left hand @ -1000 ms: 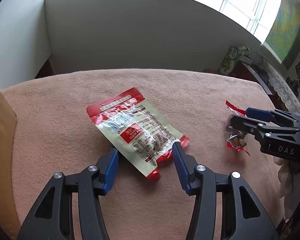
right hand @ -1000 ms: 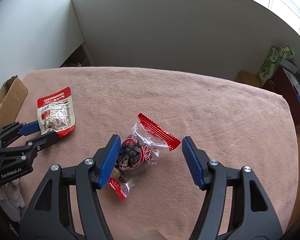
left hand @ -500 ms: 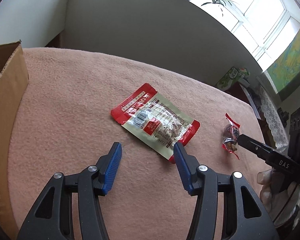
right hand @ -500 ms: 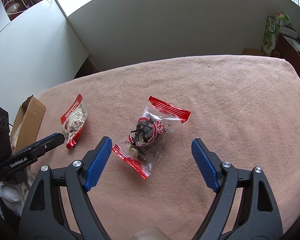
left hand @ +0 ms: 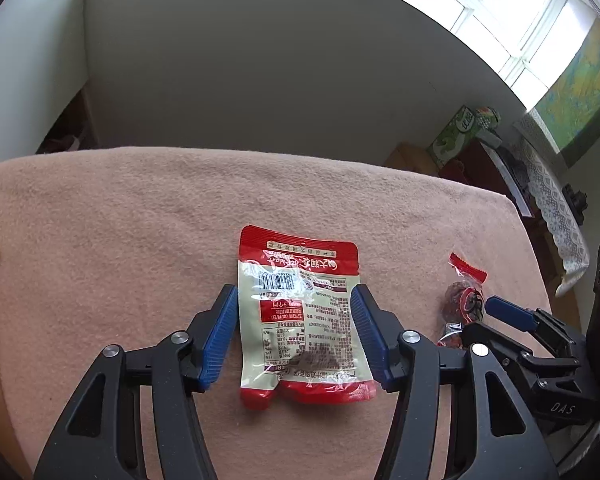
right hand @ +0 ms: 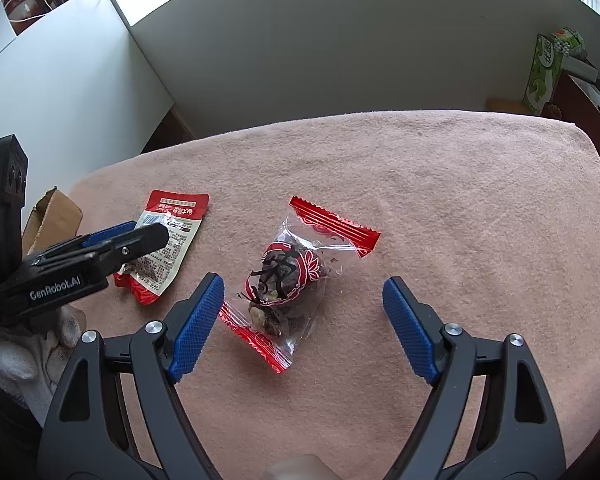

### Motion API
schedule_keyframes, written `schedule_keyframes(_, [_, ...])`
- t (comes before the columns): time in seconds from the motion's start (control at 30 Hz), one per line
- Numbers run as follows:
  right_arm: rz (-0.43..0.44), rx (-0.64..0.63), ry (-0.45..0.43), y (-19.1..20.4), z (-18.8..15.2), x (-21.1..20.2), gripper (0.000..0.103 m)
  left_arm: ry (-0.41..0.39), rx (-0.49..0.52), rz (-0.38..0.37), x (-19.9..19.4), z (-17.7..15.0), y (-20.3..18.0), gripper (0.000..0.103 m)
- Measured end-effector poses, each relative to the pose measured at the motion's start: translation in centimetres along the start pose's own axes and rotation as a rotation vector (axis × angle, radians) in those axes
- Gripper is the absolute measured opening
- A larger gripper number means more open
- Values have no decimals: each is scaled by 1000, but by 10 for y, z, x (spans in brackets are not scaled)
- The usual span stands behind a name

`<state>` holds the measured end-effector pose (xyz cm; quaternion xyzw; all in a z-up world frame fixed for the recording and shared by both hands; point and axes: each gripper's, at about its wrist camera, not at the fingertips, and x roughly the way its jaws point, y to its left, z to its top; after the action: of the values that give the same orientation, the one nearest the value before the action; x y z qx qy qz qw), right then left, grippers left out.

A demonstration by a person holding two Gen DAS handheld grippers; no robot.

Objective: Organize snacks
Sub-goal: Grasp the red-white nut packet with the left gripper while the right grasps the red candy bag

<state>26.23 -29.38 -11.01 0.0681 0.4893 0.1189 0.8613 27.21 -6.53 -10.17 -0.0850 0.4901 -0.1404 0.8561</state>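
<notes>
Left wrist view has my left gripper spread open, its blue pads either side of the red-and-cream snack pouch lying flat on the pink cloth; whether they touch it is hard to judge. My right gripper is open too, straddling the clear candy wrapper just beside the pouch.

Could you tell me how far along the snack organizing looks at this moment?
Nothing looks put away yet. The left gripper is open, fingers straddling the red-and-cream pouch on the pink cloth. The right gripper is open around the clear candy packet. Both pickups and moving them, perhaps into the cardboard box, remain.
</notes>
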Motion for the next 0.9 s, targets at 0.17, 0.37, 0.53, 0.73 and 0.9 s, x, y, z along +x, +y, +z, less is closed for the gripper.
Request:
schedule_keyframes(0.17, [-20,-9,6,3,3,5,84,-3,78,70,4,-14,-13,65])
schedule_keyframes(0.37, [-82,-61,8,7,8,8,84,9,126,126,16,-12,-34,77])
schedule_keyframes(0.53, [-100,-65,13,5,11,6,84,25,191,194,34,-8,-55,86])
schedule_keyframes(0.73, [-102,-80,34,8,16,9,84,12,204,195,31,-12,-54,81])
schedule_keyframes(0.9, [-108,-100,33,14,21,17,75,6,187,186,24,-14,-44,75])
